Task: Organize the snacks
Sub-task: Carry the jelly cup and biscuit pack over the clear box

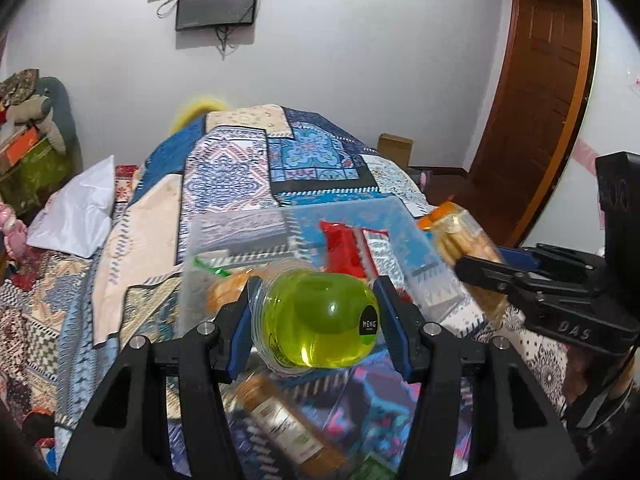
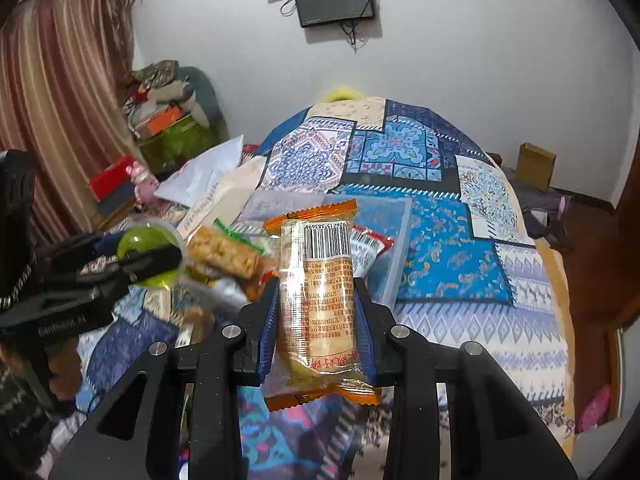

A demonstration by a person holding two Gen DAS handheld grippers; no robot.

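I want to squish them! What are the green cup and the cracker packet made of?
The green cup looks like clear, glossy plastic holding green jelly: light glints off it. The cracker packet looks like thin, shiny plastic film: it crinkles, and the crackers show through.

Counted: two grippers (image 1: 316, 312) (image 2: 316, 320), one green jelly cup (image 1: 320, 320), one orange-ended biscuit pack (image 2: 316, 300), one clear bin (image 1: 404, 216), one red packet (image 1: 344, 248), one bottle (image 1: 288, 428).
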